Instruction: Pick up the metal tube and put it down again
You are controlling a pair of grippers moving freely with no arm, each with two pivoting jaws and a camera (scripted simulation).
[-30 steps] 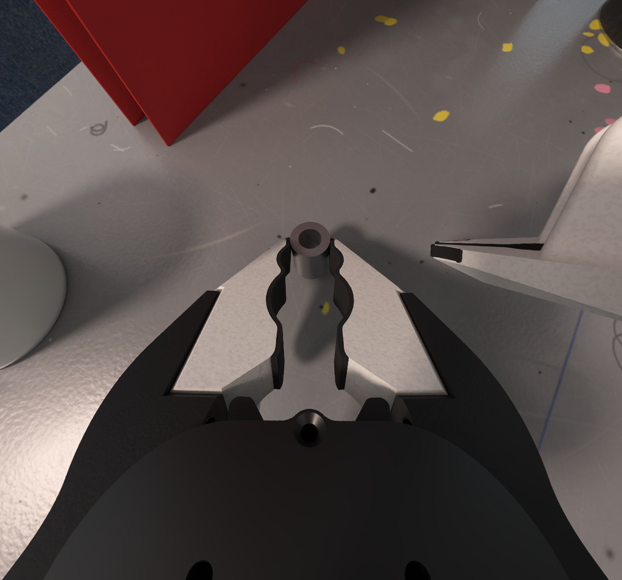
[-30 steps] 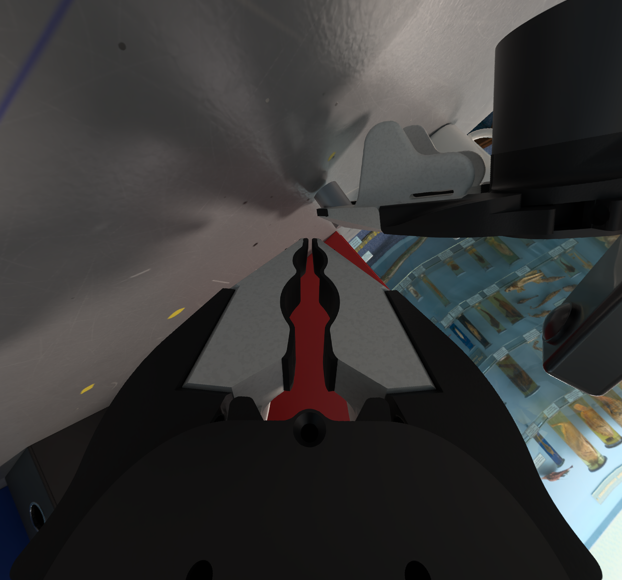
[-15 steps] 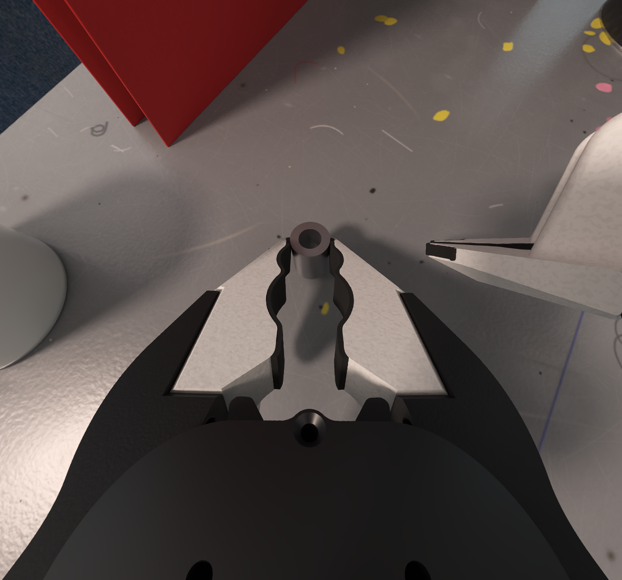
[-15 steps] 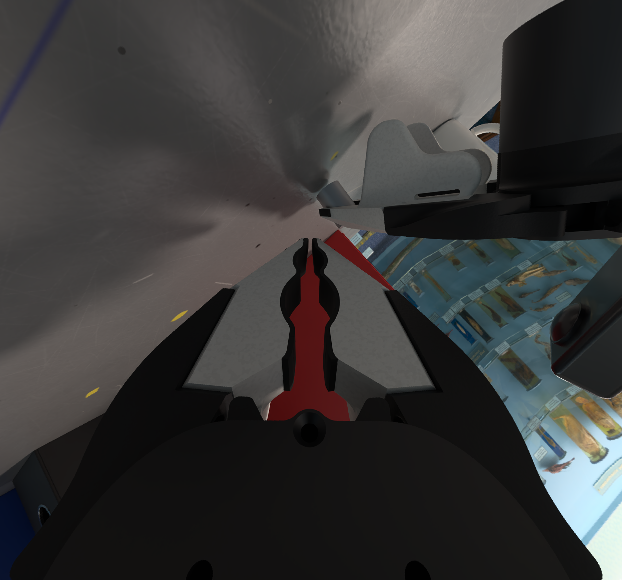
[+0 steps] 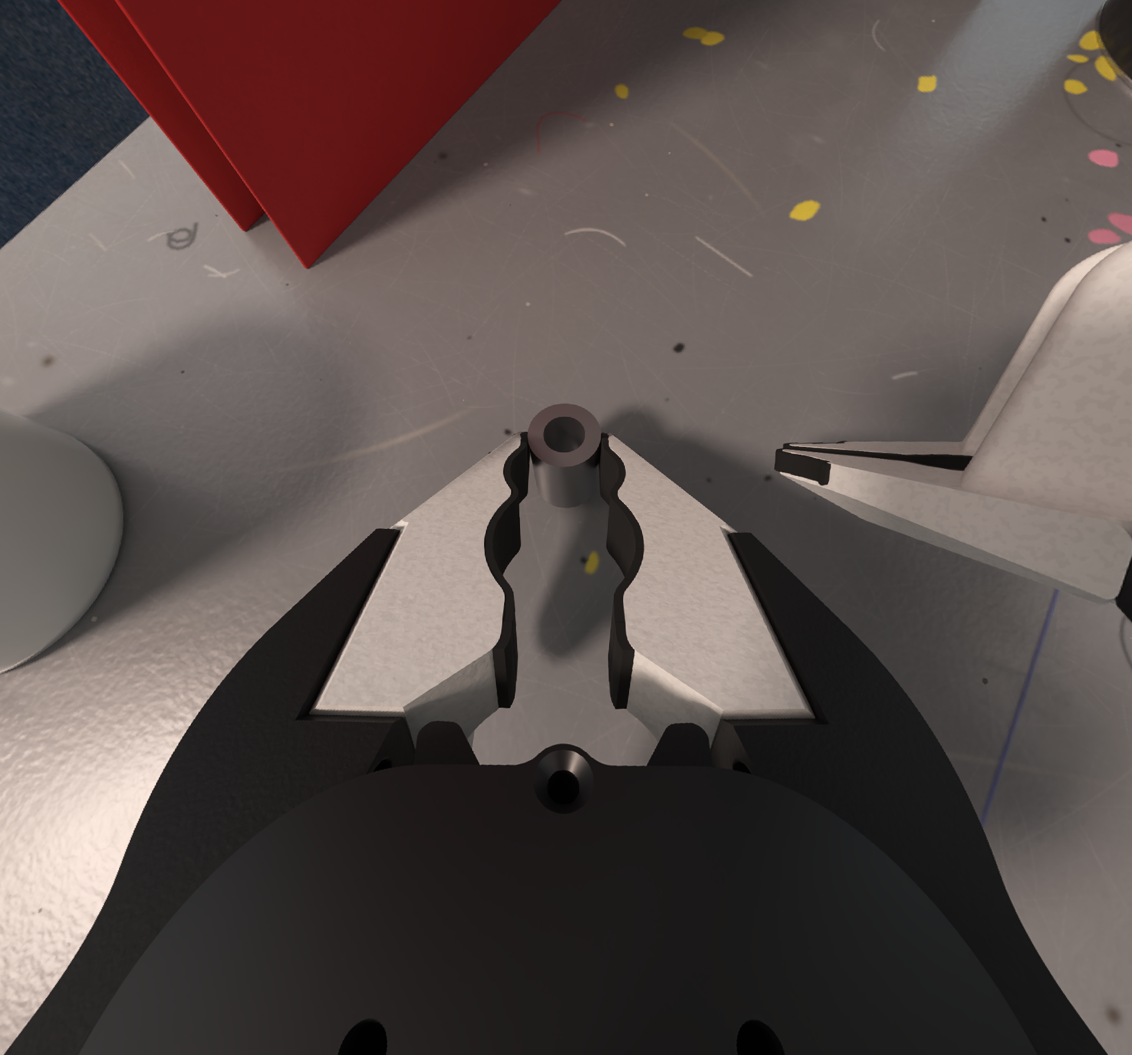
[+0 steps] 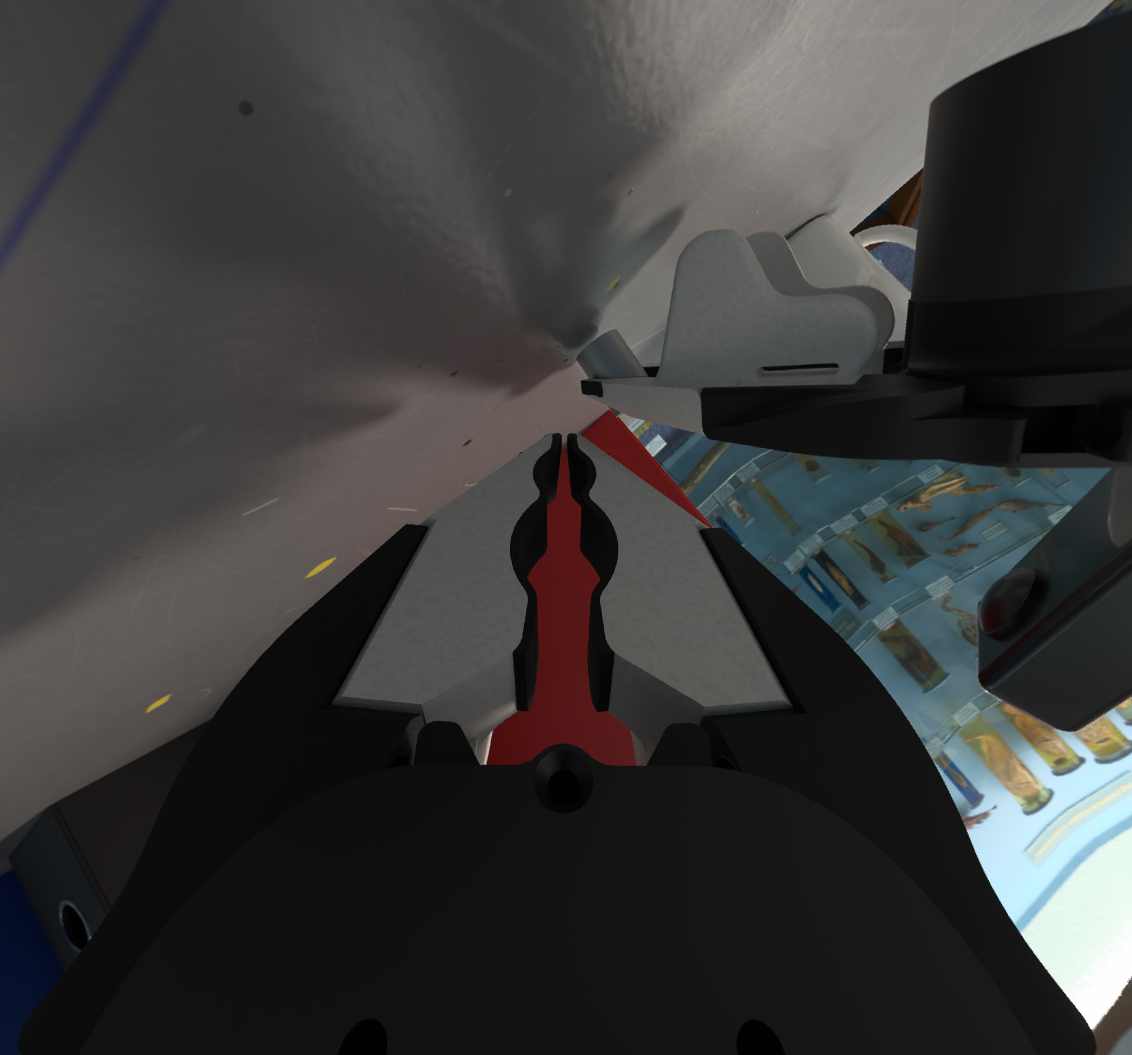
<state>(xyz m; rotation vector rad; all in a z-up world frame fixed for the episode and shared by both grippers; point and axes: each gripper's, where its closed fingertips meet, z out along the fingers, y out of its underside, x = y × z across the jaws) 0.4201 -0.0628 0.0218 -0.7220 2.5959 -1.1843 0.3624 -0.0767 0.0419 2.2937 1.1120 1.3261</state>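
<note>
Metal tube (image 5: 563,451), one, pinched upright in left claw (image 5: 564,443); right claw (image 6: 563,440) pressed together, empty.

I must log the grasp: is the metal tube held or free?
Held. The left tongs are shut on the metal tube, with both tips pressed against its sides.
</note>
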